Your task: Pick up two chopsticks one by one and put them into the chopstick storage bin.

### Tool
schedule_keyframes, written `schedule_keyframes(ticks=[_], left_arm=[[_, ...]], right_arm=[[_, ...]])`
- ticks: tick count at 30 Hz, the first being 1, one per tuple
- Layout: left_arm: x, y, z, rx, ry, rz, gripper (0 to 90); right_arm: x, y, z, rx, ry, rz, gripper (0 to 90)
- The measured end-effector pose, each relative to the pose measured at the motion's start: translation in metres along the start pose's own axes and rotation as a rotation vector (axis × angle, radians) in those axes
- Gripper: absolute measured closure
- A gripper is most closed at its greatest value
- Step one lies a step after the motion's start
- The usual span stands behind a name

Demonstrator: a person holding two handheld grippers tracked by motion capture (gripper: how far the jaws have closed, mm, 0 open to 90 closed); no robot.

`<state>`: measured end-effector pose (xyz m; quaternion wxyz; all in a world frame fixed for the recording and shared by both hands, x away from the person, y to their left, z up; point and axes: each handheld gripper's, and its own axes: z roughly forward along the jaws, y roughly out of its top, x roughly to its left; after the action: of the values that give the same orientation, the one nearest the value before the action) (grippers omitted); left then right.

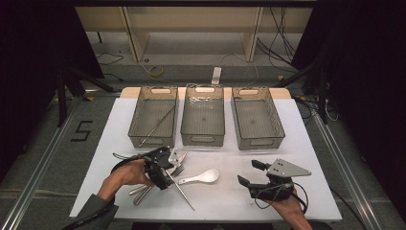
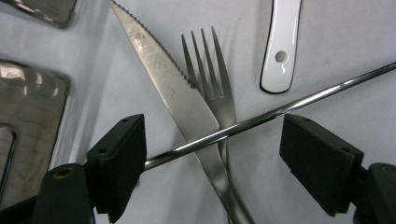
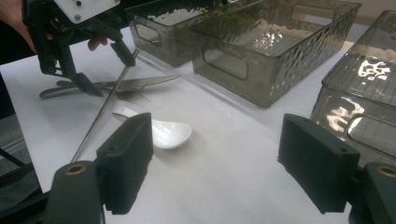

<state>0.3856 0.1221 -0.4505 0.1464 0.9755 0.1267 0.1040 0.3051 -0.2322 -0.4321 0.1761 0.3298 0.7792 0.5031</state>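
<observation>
Down at about seven o'clock on the white table (image 1: 297,143), the left gripper (image 2: 212,158) hangs nose-down over a small heap of cutlery, the person's left hand (image 1: 125,175) wrapped round its body and the forearm entering from the bottom edge. Its jaws stand wide apart and press on nothing — between them lie a thin metal rod (image 2: 299,105), a serrated knife (image 2: 173,86) and a fork (image 2: 212,77). The rod crosses over the knife and the fork, one end running toward the left jaw; whether it touches that pad I cannot tell.

At roughly five o'clock the right gripper (image 1: 249,173) rests low near the table's near edge, held level in the right hand (image 1: 289,208), pointing toward ten o'clock. Its jaws are spread too — nothing sits between them.

A white ceramic spoon (image 1: 201,178) lies just right of the heap, bowl toward three o'clock. Three grey baskets (image 1: 254,142) stand in a row at twelve o'clock; the leftmost holds another thin rod (image 1: 158,125) lying aslant.
</observation>
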Motion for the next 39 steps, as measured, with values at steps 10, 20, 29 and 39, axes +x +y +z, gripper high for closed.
schedule_keyframes(ticks=[10,20,29,39], left_arm=[[0.001,-0.004,0.011,0.050,-0.002,0.037,26.0],[0.001,-0.006,0.011,0.035,-0.013,0.047,40.0],[0.004,-0.009,0.008,0.031,-0.010,0.050,54.3],[0.008,-0.012,0.007,0.029,-0.027,0.010,63.0]], right_arm=[[0.000,0.000,0.000,0.005,0.002,-0.002,27.3],[0.000,0.000,0.000,0.006,0.002,0.000,27.3],[0.000,0.000,0.000,0.008,0.002,-0.002,27.4],[0.000,0.000,0.001,0.015,0.004,-0.003,27.4]])
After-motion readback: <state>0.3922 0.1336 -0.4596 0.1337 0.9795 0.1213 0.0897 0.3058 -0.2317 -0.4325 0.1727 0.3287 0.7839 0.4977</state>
